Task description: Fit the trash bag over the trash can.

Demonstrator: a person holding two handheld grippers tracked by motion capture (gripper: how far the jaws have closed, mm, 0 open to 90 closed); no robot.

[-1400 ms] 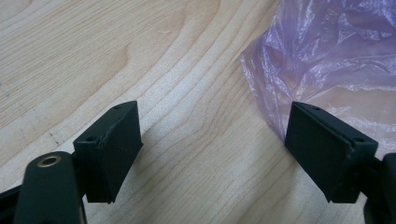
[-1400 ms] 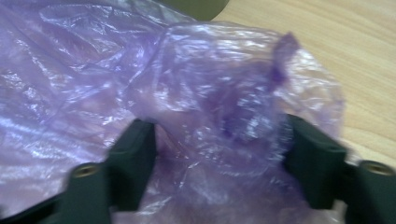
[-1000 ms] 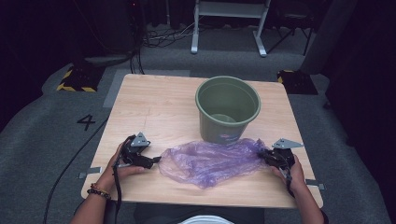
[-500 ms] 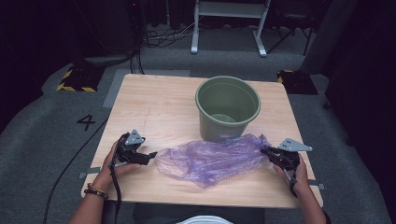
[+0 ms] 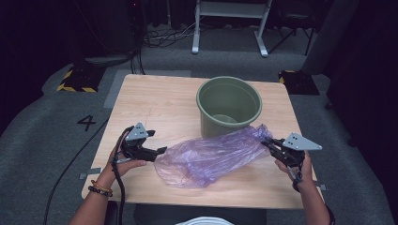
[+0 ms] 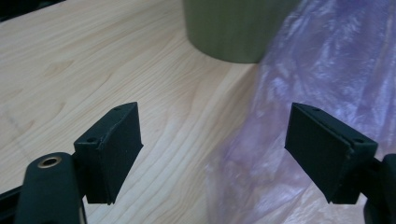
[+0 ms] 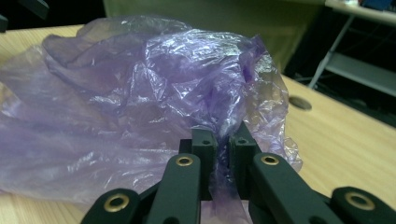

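A crumpled purple plastic bag lies across the front of the wooden table, just in front of a green bucket. My right gripper is shut on the bag's right end, which it holds lifted off the table; in the right gripper view the film is pinched between the jaws. My left gripper stands open at the bag's left end. In the left gripper view the bag reaches in behind the right finger, with bare wood between the jaws.
The green bucket stands upright behind the bag, right of centre. The table's left half is bare wood. A white frame and cables lie on the grey floor beyond the table. A "4" is marked on the floor at left.
My right gripper has pulled the bag's right end outward and upward, stretching the bag. My left gripper has drifted left and let go of the bag's left end.
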